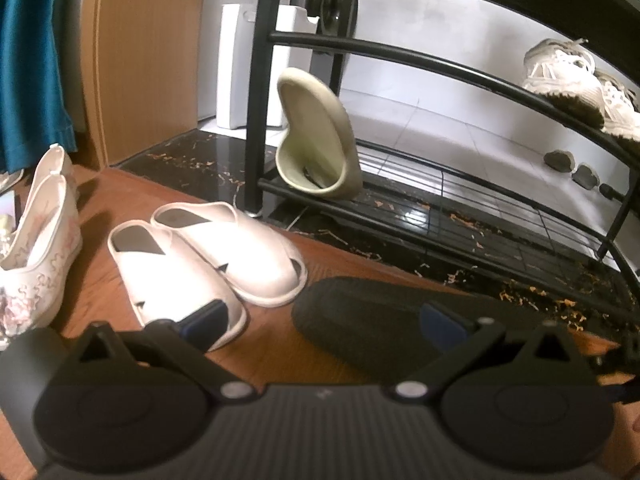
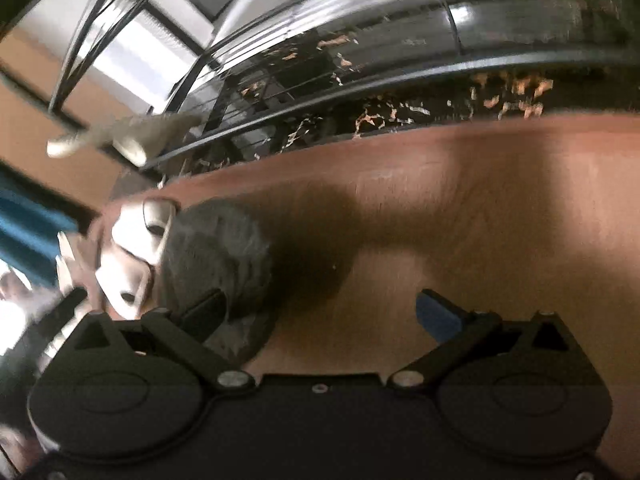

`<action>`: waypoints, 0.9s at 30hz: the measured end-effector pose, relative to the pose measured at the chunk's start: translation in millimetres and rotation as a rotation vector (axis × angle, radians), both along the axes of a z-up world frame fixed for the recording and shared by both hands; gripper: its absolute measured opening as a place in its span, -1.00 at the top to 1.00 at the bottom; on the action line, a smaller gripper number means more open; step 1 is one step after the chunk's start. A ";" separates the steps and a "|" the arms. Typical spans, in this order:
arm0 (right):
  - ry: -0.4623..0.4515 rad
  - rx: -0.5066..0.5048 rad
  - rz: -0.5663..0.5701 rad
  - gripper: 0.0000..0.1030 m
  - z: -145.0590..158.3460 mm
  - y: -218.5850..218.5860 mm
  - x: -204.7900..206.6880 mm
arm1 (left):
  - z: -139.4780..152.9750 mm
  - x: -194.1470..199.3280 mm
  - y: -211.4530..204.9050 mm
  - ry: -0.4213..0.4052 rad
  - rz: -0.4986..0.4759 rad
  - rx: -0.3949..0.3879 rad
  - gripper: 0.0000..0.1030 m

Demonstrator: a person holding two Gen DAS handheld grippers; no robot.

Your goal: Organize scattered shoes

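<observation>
1. Two grippers show spread jaws holding nothing: left gripper (image 1: 324, 326), right gripper (image 2: 324, 314).
2. Dark slipper (image 1: 372, 320) lies lower centre on the wooden floor (image 1: 280, 344), between the left fingers; judged best pinched at its side edge.
3. Left view alone shows white sandals (image 1: 208, 256) at centre, beige slipper (image 1: 316, 140) upright on the rack (image 1: 460, 216), sneakers (image 1: 576, 80) upper right.
4. Right view, blurred, shows bare floor lower right.

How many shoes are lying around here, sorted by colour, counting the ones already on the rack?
White cross-strap sandals: 2
White embroidered shoes: 2
White sneakers on the rack's upper shelf: 2
Beige slipper standing on end on the rack's bottom shelf: 1
Black slipper on the floor: 1
Total: 8
</observation>
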State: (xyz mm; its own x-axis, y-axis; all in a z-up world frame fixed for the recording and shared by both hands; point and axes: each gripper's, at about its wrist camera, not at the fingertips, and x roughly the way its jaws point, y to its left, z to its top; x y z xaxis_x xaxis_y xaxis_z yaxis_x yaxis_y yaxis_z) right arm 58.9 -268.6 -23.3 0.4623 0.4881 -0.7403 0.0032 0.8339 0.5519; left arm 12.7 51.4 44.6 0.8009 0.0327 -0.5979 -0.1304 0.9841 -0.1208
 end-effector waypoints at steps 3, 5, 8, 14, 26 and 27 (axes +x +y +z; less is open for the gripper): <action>0.012 0.039 0.009 -1.00 -4.5 7.3 7.7 | -1.4 1.2 -1.4 0.006 -0.002 0.010 -0.99; 0.020 0.065 0.015 -0.98 -7.4 12.2 12.9 | -2.1 1.6 -2.8 0.008 -0.010 0.018 -0.99; 0.033 0.103 0.024 -0.94 -11.9 19.6 20.6 | -1.9 0.5 -6.2 0.003 -0.031 0.027 -0.99; 0.064 0.151 0.013 -0.94 -22.3 28.5 26.8 | -0.2 -3.0 -13.8 -0.021 -0.070 0.056 -0.99; 0.039 0.234 -0.049 -0.23 -23.0 39.3 15.2 | -3.9 0.4 -16.1 0.003 -0.086 0.059 -0.99; 0.028 0.241 -0.060 -0.20 -20.0 39.3 12.7 | -5.0 1.5 -15.8 0.014 -0.087 0.054 -0.99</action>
